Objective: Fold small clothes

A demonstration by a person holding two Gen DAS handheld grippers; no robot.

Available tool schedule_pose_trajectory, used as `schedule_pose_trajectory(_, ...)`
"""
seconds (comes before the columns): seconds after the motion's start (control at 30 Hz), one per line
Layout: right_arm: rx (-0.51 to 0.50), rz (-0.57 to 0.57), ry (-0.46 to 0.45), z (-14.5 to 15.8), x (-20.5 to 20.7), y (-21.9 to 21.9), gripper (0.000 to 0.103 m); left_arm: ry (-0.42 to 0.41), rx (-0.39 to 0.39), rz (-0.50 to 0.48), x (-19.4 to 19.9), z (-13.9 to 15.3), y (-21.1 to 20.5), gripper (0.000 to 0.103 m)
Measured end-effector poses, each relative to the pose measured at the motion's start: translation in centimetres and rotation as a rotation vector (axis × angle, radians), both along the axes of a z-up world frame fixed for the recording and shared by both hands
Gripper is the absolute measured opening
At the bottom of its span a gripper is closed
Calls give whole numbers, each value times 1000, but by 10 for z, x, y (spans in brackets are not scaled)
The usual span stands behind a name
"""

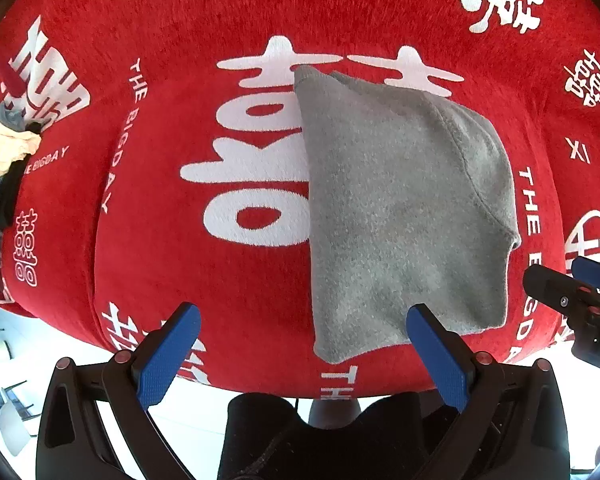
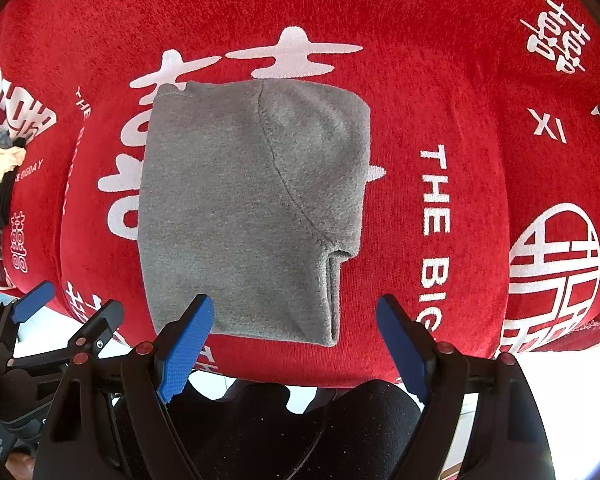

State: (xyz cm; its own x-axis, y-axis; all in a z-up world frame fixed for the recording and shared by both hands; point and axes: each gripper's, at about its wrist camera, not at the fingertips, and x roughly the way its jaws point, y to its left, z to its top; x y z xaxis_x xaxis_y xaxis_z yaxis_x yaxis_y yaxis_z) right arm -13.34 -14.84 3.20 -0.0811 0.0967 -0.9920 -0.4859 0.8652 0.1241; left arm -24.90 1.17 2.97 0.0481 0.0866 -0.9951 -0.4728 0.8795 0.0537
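Grey folded garment (image 2: pixel 244 204), long axis running away from both wide-open, empty hand-held grippers, left (image 1: pixel 300 356) and right (image 2: pixel 296 344); the right seemingly nearer its near hem.

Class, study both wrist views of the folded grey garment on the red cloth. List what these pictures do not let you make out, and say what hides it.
1. Grey garment: what lies under its top layer, hidden by the fold in both views.
2. Pile of clothes: cut off by the left edge in both views, so the items cannot be counted.
3. Red cloth: the white character beneath the garment is partly covered.
4. What supports the cloth: hidden by it.
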Motion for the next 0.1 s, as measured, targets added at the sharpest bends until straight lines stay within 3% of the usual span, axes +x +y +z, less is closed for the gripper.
schedule_pose_trajectory(0.1,0,-5,-2,0,-2,-1,86,-5,1,-13,1,1,-1,103)
